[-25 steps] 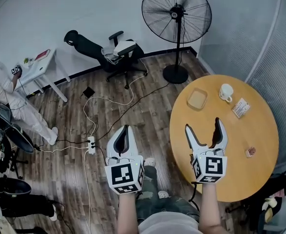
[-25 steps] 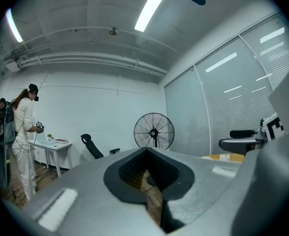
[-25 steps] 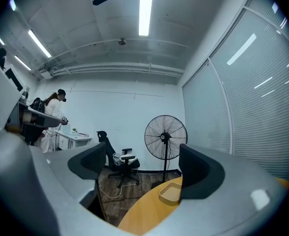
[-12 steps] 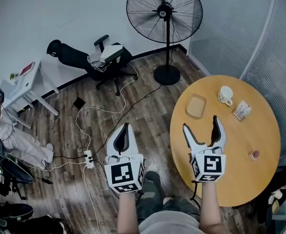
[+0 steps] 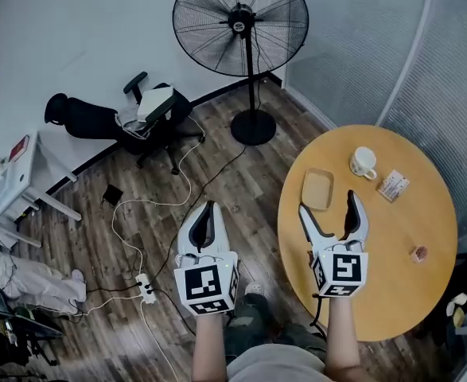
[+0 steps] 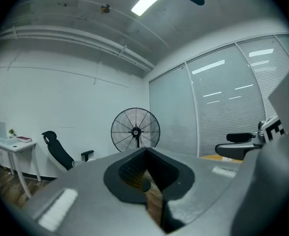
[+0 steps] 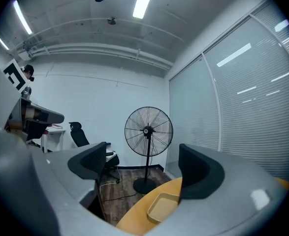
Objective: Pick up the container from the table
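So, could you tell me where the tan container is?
Head view: the shallow tan rectangular container sits by the round wooden table's left edge, left of the white mug, just ahead of the right hand-held gripper.

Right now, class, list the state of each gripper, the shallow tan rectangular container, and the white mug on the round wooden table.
Shallow tan rectangular container: empty, flat on the round wooden table, untouched.
White mug: upright on the table.
Left gripper: shut, empty.
Right gripper: open, empty, short of the container.
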### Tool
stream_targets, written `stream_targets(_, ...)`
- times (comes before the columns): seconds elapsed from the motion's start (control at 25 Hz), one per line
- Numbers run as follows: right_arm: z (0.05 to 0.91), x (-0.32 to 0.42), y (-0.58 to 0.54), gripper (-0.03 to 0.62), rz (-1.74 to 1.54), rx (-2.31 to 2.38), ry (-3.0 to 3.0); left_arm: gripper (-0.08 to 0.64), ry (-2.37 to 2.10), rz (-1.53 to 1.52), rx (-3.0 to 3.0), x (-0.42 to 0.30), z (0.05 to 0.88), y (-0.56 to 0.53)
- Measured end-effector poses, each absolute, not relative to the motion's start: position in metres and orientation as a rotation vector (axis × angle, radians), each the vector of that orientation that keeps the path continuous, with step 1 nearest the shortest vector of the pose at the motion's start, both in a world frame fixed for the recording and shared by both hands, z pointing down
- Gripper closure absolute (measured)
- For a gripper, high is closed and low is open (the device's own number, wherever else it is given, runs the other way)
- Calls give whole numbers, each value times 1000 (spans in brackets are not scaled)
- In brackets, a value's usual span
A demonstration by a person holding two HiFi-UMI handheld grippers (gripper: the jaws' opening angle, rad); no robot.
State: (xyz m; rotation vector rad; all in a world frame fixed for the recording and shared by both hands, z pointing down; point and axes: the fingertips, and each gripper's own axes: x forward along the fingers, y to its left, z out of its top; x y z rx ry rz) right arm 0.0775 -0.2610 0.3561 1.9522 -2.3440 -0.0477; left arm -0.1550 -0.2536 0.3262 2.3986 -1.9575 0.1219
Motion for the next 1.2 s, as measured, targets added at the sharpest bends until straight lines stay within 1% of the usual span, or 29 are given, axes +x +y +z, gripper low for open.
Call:
stream_targets(0.52,383,78,-314,103,17,2034,-2182,558,-1795,173,2462,-161,355,-334)
stream_targets(1.2,433,85,-337,104,140,1922,-2124,560,-1735,280,2378,-149,404,-357)
